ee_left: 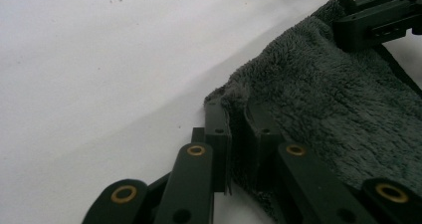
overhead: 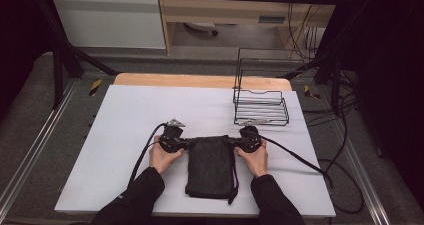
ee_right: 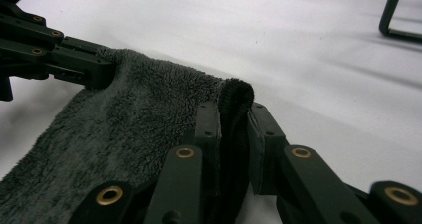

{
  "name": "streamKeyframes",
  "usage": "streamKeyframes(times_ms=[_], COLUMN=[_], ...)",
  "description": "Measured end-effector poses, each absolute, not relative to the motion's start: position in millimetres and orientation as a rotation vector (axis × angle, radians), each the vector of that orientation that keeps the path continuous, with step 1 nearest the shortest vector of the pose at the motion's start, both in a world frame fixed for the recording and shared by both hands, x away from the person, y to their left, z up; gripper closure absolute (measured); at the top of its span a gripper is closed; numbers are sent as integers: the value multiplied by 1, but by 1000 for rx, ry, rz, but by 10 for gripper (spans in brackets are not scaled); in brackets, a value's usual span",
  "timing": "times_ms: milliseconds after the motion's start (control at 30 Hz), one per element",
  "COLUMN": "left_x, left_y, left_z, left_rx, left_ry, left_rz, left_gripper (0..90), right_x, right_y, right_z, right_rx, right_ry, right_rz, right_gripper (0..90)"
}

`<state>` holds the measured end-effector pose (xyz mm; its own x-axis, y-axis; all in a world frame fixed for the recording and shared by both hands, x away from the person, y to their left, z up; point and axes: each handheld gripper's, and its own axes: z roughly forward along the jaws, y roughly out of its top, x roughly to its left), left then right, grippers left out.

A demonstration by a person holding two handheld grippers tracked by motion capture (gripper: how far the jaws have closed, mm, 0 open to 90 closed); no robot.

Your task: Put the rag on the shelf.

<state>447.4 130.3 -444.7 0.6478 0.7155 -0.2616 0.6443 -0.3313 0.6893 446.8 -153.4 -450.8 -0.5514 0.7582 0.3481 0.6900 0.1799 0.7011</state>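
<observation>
A dark grey fleecy towel (overhead: pixel 210 167) lies folded on the white table (overhead: pixel 140 115), its long side running toward the person. My left gripper (overhead: pixel 186 144) is shut on the towel's far left corner, and my right gripper (overhead: pixel 234 143) is shut on its far right corner. In the left gripper view the jaws of the left gripper (ee_left: pixel 238 117) pinch a fold of towel (ee_left: pixel 328 104), with the right gripper (ee_left: pixel 346 22) at the other corner. The right gripper view has the right gripper (ee_right: pixel 233 117) clamping the rolled towel (ee_right: pixel 124 129) edge, opposite the left gripper (ee_right: pixel 99 67).
A black wire rack (overhead: pixel 260 100) stands at the table's far right, close behind the right gripper. Cables (overhead: pixel 300 160) trail from both grippers toward the near table edges. A thin purple strip (overhead: pixel 235 180) runs along the towel's right side.
</observation>
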Motion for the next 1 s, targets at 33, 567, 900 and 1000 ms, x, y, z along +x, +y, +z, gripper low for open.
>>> streamKeyframes(times_ms=[33,567,900,1000], left_x=[447,430,418,416], left_y=[131,139,139,140], left_z=[-443,-414,-397,-392], left_rx=[2052,1974,1949,1934], left_ry=[1055,991,951,947], left_rz=[114,180,231,236], left_gripper=[821,821,822,822], right_x=[446,425,419,417], right_y=[-154,-156,-157,-157], right_z=[-449,-419,-407,-401], right_rx=[1446,1300,1258,1229], right_ry=[2348,2265,2223,2207], right_rz=[1333,1437,1485,1496], right_gripper=[783,782,783,783])
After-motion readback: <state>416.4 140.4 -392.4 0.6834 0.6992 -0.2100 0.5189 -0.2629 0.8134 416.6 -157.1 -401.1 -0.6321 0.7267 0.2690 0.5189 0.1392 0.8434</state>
